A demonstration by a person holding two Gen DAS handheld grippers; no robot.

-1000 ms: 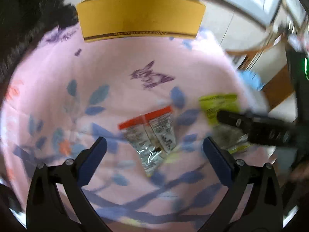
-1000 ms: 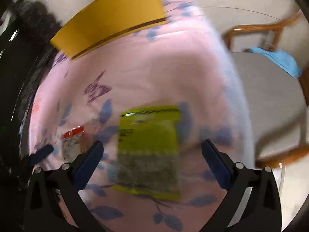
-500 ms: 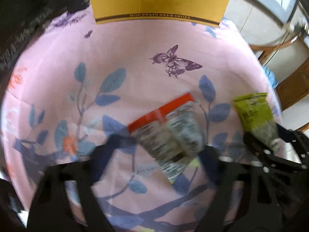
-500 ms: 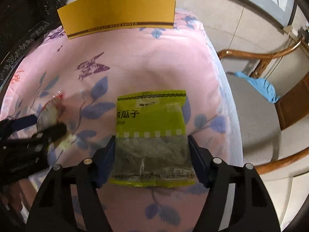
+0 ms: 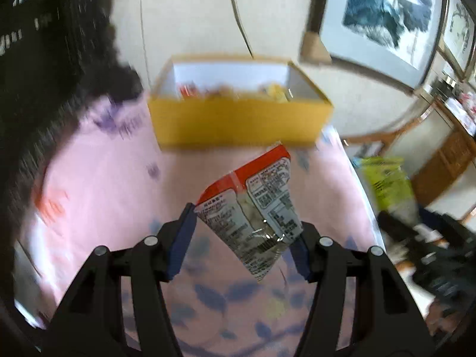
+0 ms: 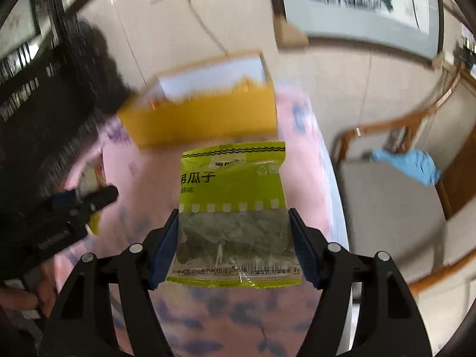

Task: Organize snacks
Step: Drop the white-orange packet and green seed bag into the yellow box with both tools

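Yellow box (image 5: 238, 122) w/ blurred snack packets (image 5: 226, 90) inside.

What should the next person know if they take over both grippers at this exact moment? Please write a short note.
Left gripper: shut on the red-topped packet, held above the pink cloth.
Right gripper: shut on the green packet, also lifted off the cloth.
The yellow box stands open at the far end of the cloth, and some snacks already lie inside it.
Done: both packets are gripped and raised.
Left: carry each one over the box and release it inside. I see no other loose snacks, but the views are blurred.
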